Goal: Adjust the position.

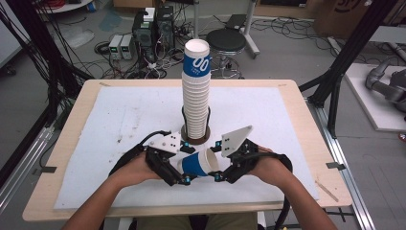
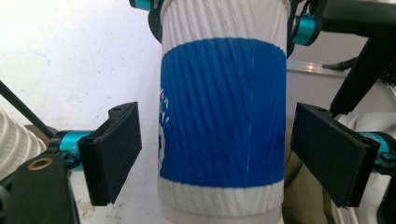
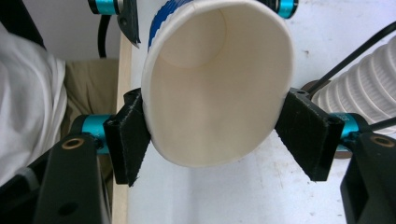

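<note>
A blue-and-white ribbed paper cup lies on its side in the air between my two grippers, low over the front of the white mat. My right gripper is shut on the cup's mouth end. In the right gripper view its pads squeeze the rim of the cup into an oval. My left gripper is open around the cup's base end. In the left gripper view both pads stand apart from the cup, with a gap on each side.
A tall stack of the same cups stands in a round wire holder just behind the grippers, mid-table. The wooden table's front edge is close under the forearms. Cables, boxes and a stool lie on the floor beyond.
</note>
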The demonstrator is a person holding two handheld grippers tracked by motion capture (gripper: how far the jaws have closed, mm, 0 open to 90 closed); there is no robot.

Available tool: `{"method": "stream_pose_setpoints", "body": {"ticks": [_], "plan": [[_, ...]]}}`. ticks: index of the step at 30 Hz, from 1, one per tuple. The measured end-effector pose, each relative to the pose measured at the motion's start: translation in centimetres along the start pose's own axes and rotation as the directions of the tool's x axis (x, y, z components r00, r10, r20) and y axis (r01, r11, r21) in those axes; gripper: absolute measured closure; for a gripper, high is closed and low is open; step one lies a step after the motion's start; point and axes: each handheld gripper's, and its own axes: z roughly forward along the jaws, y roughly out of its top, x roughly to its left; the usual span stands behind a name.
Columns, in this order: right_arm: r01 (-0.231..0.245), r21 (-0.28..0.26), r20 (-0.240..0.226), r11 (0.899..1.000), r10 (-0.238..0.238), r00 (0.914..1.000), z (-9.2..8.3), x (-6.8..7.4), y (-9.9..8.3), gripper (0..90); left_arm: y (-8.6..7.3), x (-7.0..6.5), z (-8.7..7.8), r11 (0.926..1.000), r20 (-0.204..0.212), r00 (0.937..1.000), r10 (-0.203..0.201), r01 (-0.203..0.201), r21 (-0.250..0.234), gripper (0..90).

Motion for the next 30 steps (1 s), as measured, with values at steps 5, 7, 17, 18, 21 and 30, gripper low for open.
{"method": "stream_pose_setpoints", "body": {"ticks": [5,7,17,18,21,30], "plan": [[0.022,0.039,-0.004,0.999,-0.022,0.9998,0.2,0.0,0.7,29.3,0.1,0.0,0.4,0.9993,0.009,0.9999,-0.005,0.004,0.038,17.2],[0.021,0.058,-0.008,0.998,-0.021,0.9997,0.2,0.0,0.9,29.1,0.2,0.0,0.5,0.9987,0.011,0.9999,-0.003,0.003,0.05,17.7],[0.061,0.127,-0.02,0.99,-0.059,0.998,0.6,0.3,1.7,28.6,0.1,0.1,1.9,0.9934,0.046,0.9987,-0.021,0.016,0.114,20.8],[0.067,0.132,-0.021,0.989,-0.065,0.9977,0.7,0.4,1.8,28.5,0.1,0.1,2.1,0.9925,0.05,0.9984,-0.027,0.02,0.121,20.8],[0.078,0.145,-0.033,0.986,-0.074,0.9967,0.8,0.5,2.0,28.2,0.1,0.1,2.4,0.9902,0.061,0.9979,-0.024,0.016,0.139,22.2],[0.086,0.189,-0.033,0.978,-0.081,0.9962,1.2,0.6,2.3,27.0,0.0,0.1,2.9,0.988,0.08,0.9966,-0.021,0.008,0.154,26.9]]}}
